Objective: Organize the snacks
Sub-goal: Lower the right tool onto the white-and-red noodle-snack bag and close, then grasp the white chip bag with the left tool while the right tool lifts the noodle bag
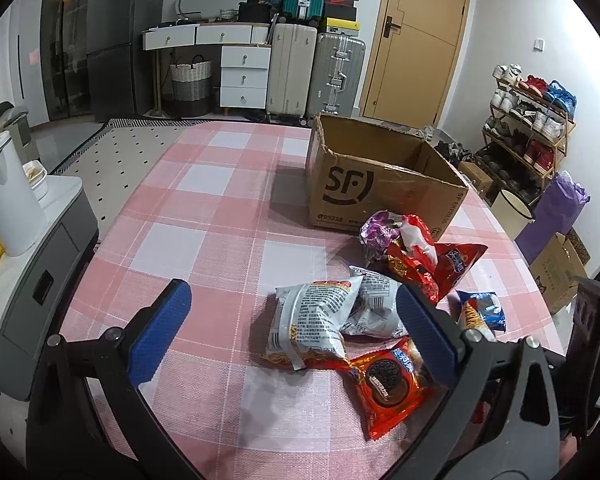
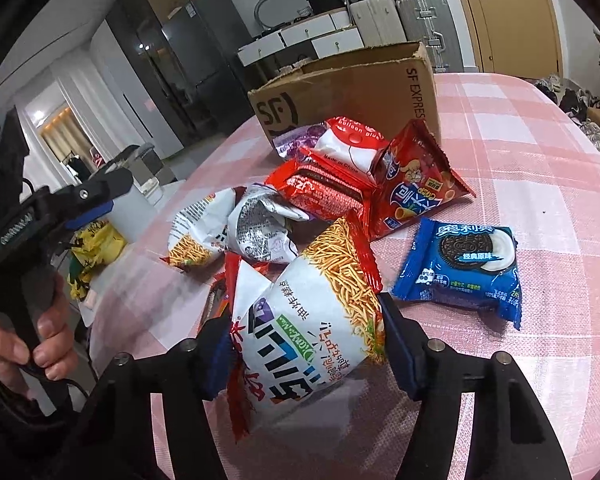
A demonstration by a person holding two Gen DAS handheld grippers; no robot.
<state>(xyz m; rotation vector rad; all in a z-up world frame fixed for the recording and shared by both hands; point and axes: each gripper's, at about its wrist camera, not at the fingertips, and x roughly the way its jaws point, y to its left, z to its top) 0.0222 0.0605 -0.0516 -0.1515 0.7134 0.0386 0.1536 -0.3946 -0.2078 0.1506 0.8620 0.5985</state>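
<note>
Snack packets lie in a pile on the pink checked tablecloth [image 1: 204,216] in front of an open SF cardboard box [image 1: 376,176]. My left gripper [image 1: 296,312] is open above the table, with two white noodle-snack bags [image 1: 320,320] and a red Oreo packet [image 1: 388,380] between and beyond its blue pads. My right gripper [image 2: 304,344] is shut on a white and red noodle-snack bag [image 2: 304,328], held just above the table. A blue Oreo packet [image 2: 464,264], red snack bags [image 2: 412,188] and the box [image 2: 352,88] lie beyond it.
A grey side cabinet [image 1: 32,272] with a white kettle [image 1: 4,192] stands left of the table. Suitcases [image 1: 312,72], white drawers and a door are behind. A shoe rack [image 1: 528,128] and boxes stand at the right. The left gripper's handle and hand [image 2: 24,280] show at left.
</note>
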